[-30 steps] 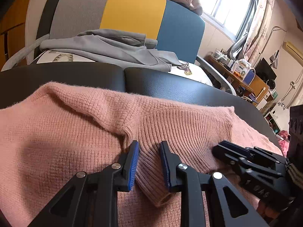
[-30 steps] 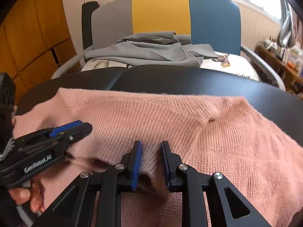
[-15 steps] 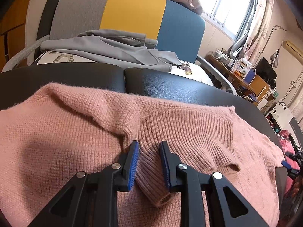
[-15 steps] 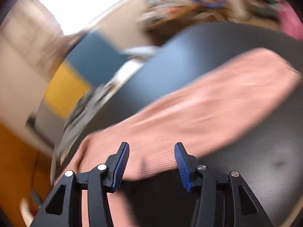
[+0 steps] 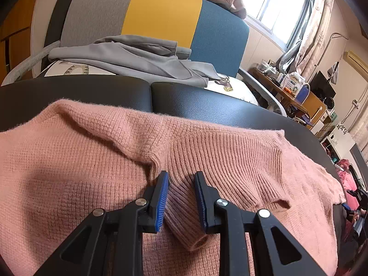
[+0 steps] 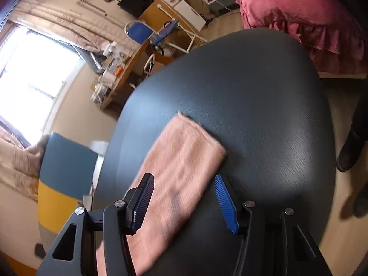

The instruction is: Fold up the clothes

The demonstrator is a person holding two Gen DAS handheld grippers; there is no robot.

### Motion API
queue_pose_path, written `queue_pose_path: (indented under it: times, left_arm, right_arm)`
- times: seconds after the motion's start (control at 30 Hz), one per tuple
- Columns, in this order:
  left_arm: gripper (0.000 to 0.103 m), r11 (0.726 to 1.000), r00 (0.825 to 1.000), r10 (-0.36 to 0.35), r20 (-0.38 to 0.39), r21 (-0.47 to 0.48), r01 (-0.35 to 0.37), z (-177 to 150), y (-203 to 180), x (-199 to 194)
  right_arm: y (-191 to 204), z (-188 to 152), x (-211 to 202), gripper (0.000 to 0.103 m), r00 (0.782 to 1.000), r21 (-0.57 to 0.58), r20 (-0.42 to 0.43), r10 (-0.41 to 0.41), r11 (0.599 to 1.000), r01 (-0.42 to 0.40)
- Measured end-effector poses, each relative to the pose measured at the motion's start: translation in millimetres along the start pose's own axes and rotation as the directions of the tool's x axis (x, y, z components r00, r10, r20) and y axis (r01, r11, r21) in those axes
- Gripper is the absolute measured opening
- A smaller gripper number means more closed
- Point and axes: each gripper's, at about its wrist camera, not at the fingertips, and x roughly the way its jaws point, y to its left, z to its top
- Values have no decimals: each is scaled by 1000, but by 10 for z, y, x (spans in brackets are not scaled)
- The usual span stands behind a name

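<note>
We are folding a soft pink knitted sweater [image 5: 96, 161] that lies spread on a black padded table [image 5: 207, 108]. Our left gripper [image 5: 180, 197] has its jaws clamped on a rolled ribbed cuff of the sweater [image 5: 184, 216], and the cuff bulges a little between the blue pads. Our right gripper [image 6: 184, 204] is over by the far end of a long pink sleeve [image 6: 184, 151], which lies flat on the table and reaches out past the fingers. Its jaws are opening, with the sleeve lying between them, and the pads do not press on it. We think the sweater is light, floppy and a bit stretchy, so it will sag and slide if we lift it by one spot. It seems best to pinch it at the thick ribbed edges, like the cuff or the hem. Behind the table sits a chair with a grey, yellow and blue back [image 5: 161, 16], and a grey garment [image 5: 138, 59] is piled on its seat. Nothing lies on the table in our way. Dark boots [image 6: 350, 147] stand on the floor near the table edge.
</note>
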Motion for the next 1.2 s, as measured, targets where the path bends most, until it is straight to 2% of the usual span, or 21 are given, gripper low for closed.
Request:
queue_pose_path:
  times: [0.03,0.07,0.1,0.17,0.27,0.37,0.43,0.5,0.6,0.77,0.9,0.97,1.0,1.1,1.13,1.17,1.2]
  left_arm:
    - [23,1000,1000,-1,0,-1,1,0,2,0]
    - [23,1000,1000,-3,0,-3,3,1,3,1]
    - [23,1000,1000,-5,0,-4,5,0,5,2]
    - [23,1000,1000,-7,0,-6,7,1,12,4]
    - [23,1000,1000,-10,0,-8,10,0,21,5]
    - [23,1000,1000,-10,0,-9,10,2,21,5]
    - [23,1000,1000,-9,0,-8,9,3,21,4]
    - [23,1000,1000,-8,0,-7,8,3,20,1]
    - [23,1000,1000,-9,0,-8,9,2,24,-3]
    - [23,1000,1000,-11,0,-9,11,-1,25,0]
    - [23,1000,1000,-14,1,-12,14,-6,23,-7]
    - [23,1000,1000,-16,1,-13,16,-7,26,-7]
    - [23,1000,1000,-18,1,-15,18,-9,28,-9]
    - [23,1000,1000,-22,1,-18,22,-10,37,-13]
    - [23,1000,1000,-24,1,-20,24,-10,39,-14]
    - [23,999,1000,-28,1,-22,28,-10,45,-13]
    - [23,999,999,-32,0,-26,32,-8,53,-12]
  right_arm:
    - [26,29,36,53,1000,-22,1,-14,1000,14]
    - [52,57,73,42,1000,-44,3,-28,999,28]
    - [82,81,116,25,999,-64,-5,-39,997,39]
    - [87,105,157,10,998,-58,-51,-21,998,18]
    - [207,69,72,8,997,-49,-56,49,997,-52]
    - [538,-42,-109,8,990,-122,-54,132,983,-137]
    - [823,-180,-230,8,977,-177,-73,199,962,-209]
    - [1179,-395,-345,8,956,-252,-112,270,923,-290]
    - [1697,-817,-475,8,916,-360,-191,353,843,-400]
    - [2348,-1630,-686,8,828,-472,-347,441,681,-560]
    - [2653,-2468,-684,8,781,-563,-468,414,541,-625]
    - [2644,-2886,-593,8,770,-586,-525,362,502,-636]
    - [2627,-3044,-512,8,776,-608,-541,323,488,-627]
    - [2510,-3617,-223,13,806,-705,-577,134,416,-574]
    - [2413,-3707,-177,14,814,-725,-573,92,406,-556]
    - [2302,-3748,-167,14,817,-729,-571,78,411,-548]
    - [2183,-3679,-220,15,813,-702,-570,118,444,-557]
